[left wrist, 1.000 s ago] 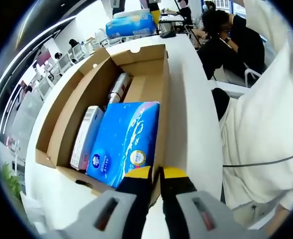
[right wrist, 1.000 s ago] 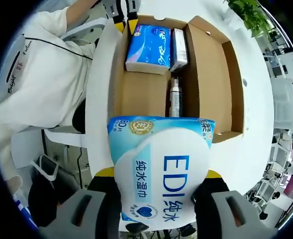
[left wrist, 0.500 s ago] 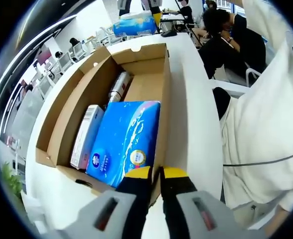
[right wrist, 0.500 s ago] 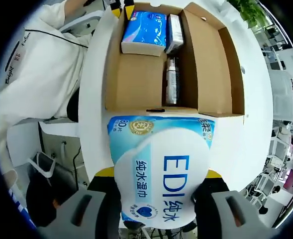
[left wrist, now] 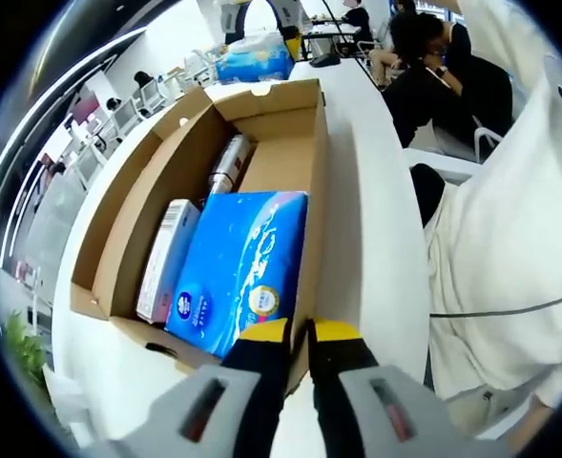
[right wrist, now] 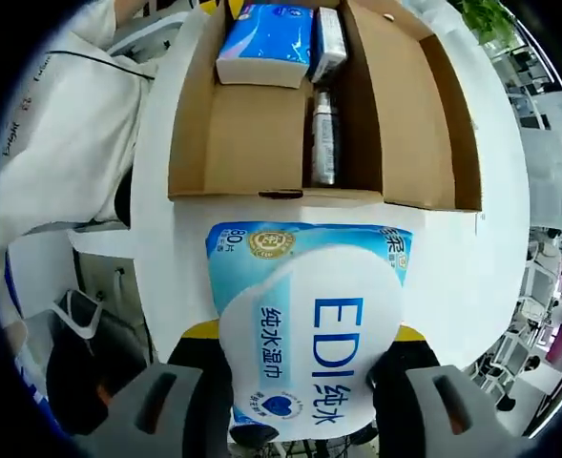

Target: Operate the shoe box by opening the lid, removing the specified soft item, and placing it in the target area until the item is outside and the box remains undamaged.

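Pale-blue wipes pack (right wrist: 309, 329) pinched in right gripper (right wrist: 304, 382), now carried beyond shoe box (right wrist: 261, 153) near wall | left gripper (left wrist: 298, 336) pinches box's wall | placement remains.

This looks like an open-plan office. A long white table (left wrist: 371, 219) runs toward rows of white desks and chairs (left wrist: 142, 95), and seated people (left wrist: 433, 67) work at the far end (one bent over a desk). A potted green plant (right wrist: 486, 19) stands nearby, and probably more desks (right wrist: 548, 277) beyond.
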